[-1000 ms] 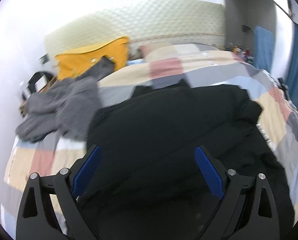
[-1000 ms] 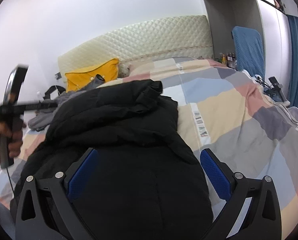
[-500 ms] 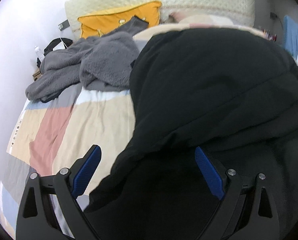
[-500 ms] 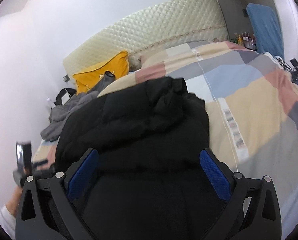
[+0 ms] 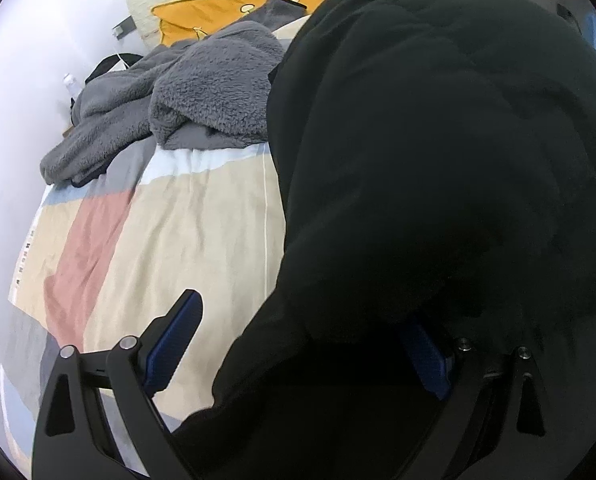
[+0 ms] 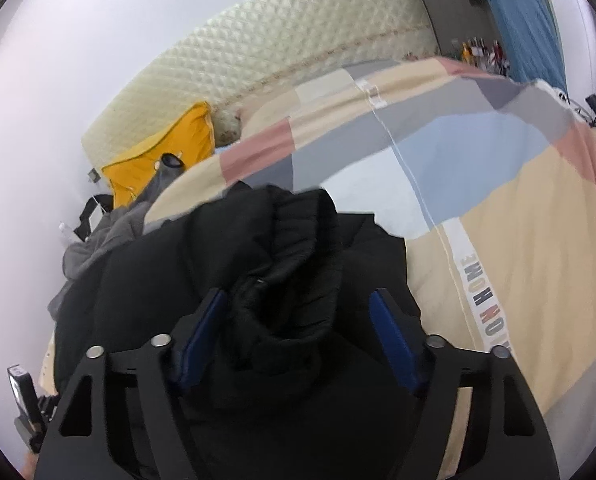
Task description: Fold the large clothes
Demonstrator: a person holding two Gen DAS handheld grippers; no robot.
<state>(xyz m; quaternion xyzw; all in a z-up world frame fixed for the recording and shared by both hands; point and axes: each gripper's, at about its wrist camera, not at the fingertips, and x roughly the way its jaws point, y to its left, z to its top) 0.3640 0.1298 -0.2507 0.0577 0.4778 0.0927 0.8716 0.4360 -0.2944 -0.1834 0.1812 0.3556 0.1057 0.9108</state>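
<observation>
A big black puffy jacket [image 5: 437, 160] lies on the bed and fills the right half of the left wrist view. My left gripper [image 5: 298, 348] is open at the jacket's left edge. Its left pad is over bare duvet, and black fabric drapes over its right pad [image 5: 427, 356]. In the right wrist view the jacket [image 6: 218, 280] lies bunched, with a ribbed, rolled fold [image 6: 294, 272] standing up. My right gripper [image 6: 298, 336] straddles that fold, jaws closing. The fold sits between the blue pads, and a gap still shows at the right pad.
A patchwork duvet [image 5: 186, 232] covers the bed. A grey fleece garment [image 5: 202, 92] lies heaped at the far left, in front of a yellow pillow [image 5: 226, 4] and a quilted headboard [image 6: 298, 40]. A blue cloth [image 6: 517, 20] hangs at the far right.
The left gripper dropped close to the jacket's left edge, and fabric now covers its right pad. The right gripper moved over the rolled fold and its jaws narrowed.
</observation>
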